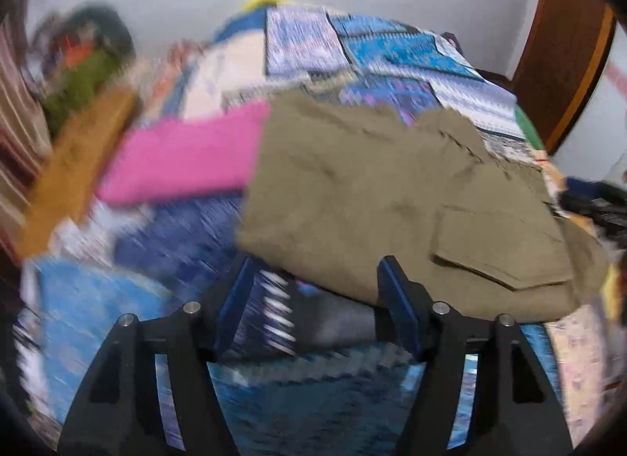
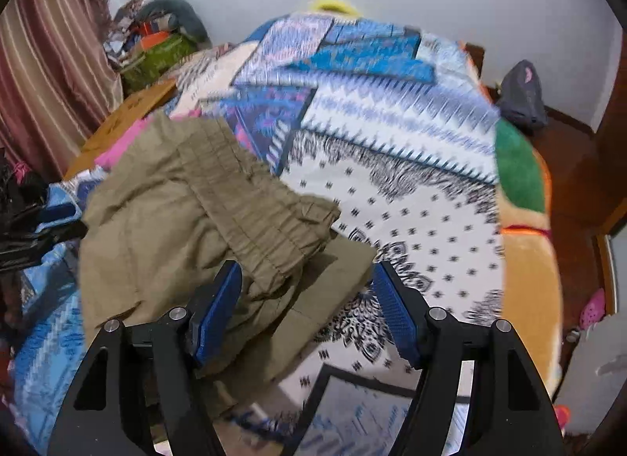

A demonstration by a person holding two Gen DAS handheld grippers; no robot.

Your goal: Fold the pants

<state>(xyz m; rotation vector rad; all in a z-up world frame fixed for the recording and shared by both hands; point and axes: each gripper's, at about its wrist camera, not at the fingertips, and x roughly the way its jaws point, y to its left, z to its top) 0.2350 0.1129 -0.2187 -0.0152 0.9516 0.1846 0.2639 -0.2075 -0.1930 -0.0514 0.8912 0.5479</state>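
Olive khaki pants (image 1: 372,189) lie folded over on a patterned blue and white bedspread (image 1: 117,299), a flap pocket showing at the right. My left gripper (image 1: 315,272) is open and empty, just short of the pants' near edge. In the right wrist view the pants (image 2: 188,221) show their gathered waistband and lie at the left. My right gripper (image 2: 305,279) is open, its jaws wide, with the pants' near corner lying between and below them; nothing is gripped. The left wrist view is blurred.
A pink cloth (image 1: 184,154) and a brown board (image 1: 78,166) lie beyond the pants at the left. Bags and clutter (image 2: 156,48) sit by a striped curtain (image 2: 51,64). The bed's orange and green edge (image 2: 521,197) is at the right, a dark bag (image 2: 523,95) beyond it.
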